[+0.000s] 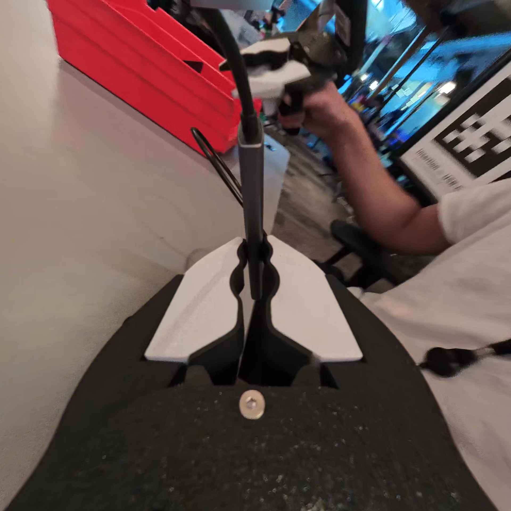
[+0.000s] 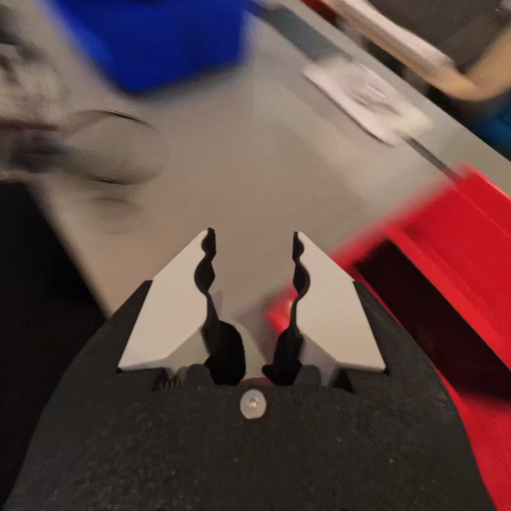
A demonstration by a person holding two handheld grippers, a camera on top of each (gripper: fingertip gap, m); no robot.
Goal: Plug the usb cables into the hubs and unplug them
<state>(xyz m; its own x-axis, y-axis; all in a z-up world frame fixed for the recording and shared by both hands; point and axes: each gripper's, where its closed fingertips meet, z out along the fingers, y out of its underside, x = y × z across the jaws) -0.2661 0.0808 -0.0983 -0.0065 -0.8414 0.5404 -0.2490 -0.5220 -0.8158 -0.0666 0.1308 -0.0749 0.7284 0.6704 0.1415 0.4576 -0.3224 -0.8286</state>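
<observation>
Hub (image 1: 252, 193) stands thin and grey in the frame's middle, clamped tight by the left claw (image 1: 253, 243), while the right claw (image 2: 253, 235), fingers apart and empty, should line up slowly

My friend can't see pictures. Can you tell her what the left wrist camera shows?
The left gripper is shut on a slim grey hub with a thick black cable curving from its far end. Beyond it are a red bin on a white table and a person's hand holding the right gripper.
</observation>
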